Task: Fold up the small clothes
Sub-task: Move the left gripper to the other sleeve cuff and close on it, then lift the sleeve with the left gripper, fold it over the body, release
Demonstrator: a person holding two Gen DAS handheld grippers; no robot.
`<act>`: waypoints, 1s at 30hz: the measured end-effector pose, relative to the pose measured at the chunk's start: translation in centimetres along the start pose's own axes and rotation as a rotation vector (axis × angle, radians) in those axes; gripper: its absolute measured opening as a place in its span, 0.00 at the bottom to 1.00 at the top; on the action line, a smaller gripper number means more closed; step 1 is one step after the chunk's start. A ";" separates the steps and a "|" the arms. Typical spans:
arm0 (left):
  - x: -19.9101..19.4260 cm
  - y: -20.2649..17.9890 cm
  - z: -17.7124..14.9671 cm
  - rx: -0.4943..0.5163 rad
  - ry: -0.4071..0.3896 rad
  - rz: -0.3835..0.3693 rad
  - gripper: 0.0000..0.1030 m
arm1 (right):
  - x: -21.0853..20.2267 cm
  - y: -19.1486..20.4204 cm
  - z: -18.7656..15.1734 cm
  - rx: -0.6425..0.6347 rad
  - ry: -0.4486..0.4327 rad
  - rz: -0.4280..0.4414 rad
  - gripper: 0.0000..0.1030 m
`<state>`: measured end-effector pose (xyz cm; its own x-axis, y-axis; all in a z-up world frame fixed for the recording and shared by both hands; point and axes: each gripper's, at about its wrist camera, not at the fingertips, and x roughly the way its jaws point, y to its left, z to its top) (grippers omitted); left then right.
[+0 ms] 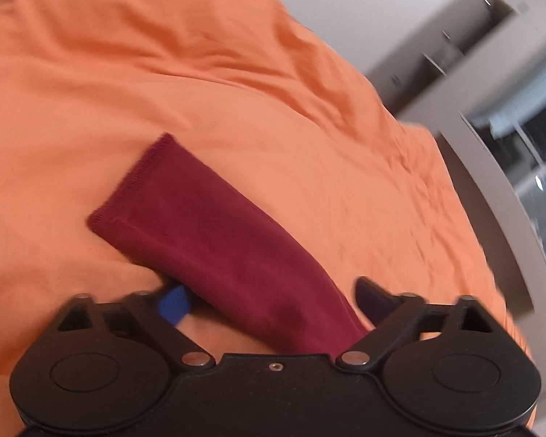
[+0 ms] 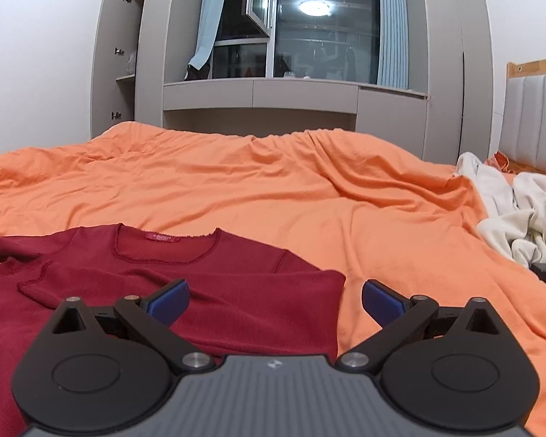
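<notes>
Two hand-held grippers appear, one per view, and both stand with their blue pads wide apart, gripping nothing. The left hand-held gripper (image 1: 273, 296) is over a dark red sleeve (image 1: 200, 225) that runs slantwise between its fingers; the sleeve lies on the orange bedsheet (image 1: 163, 73), its stitched cuff pointing away from the gripper. Whether either pad touches the cloth I cannot tell, since that view is blurred.

The right hand-held gripper (image 2: 275, 300) is at the near edge of the red shirt (image 2: 236, 284), its left pad above the shirt and its right pad over bare orange bedsheet (image 2: 273, 189). The shirt lies flat, neckline away from the gripper, with one sleeve folded across the chest. Inside the neckline sits a small pinkish-red label (image 2: 162, 237); its lettering is too small to read.

Only the right view shows the whole shirt and the neck label. It alone also shows a heap of cream-white cloth (image 2: 520, 218) well to the right of the shirt, a padded headboard (image 2: 531, 120) beyond that heap, and a window (image 2: 324, 25) with pale blue curtains (image 2: 393, 25) beyond the bed, with a ceiling lamp reflected in the glass. The left view shows the sleeve's cuff seam close up, which the right view does not.
</notes>
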<state>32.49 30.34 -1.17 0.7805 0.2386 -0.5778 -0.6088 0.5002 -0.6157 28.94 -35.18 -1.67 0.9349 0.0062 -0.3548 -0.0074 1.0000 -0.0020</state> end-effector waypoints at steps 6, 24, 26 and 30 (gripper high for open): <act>0.2 1.1 -0.1 -0.123 -0.080 0.068 0.07 | 0.1 -0.3 -0.3 0.021 0.012 0.007 1.00; -7.5 -19.4 -8.6 0.523 -0.326 -0.366 0.03 | -0.9 -0.7 -0.2 0.020 -0.010 0.009 1.00; -7.7 -22.0 -11.6 0.622 -0.303 -0.414 0.03 | -1.0 -1.1 -0.2 0.029 -0.010 0.008 1.00; -7.1 -26.3 -19.1 0.818 -0.221 -0.446 0.03 | -1.2 -1.9 -0.2 0.041 -0.011 0.002 1.00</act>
<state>40.21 -0.40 8.92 0.9767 -0.0046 -0.2144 -0.0265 0.9896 -0.1416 27.75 -37.09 -1.43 0.9389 0.0082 -0.3441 0.0050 0.9993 0.0376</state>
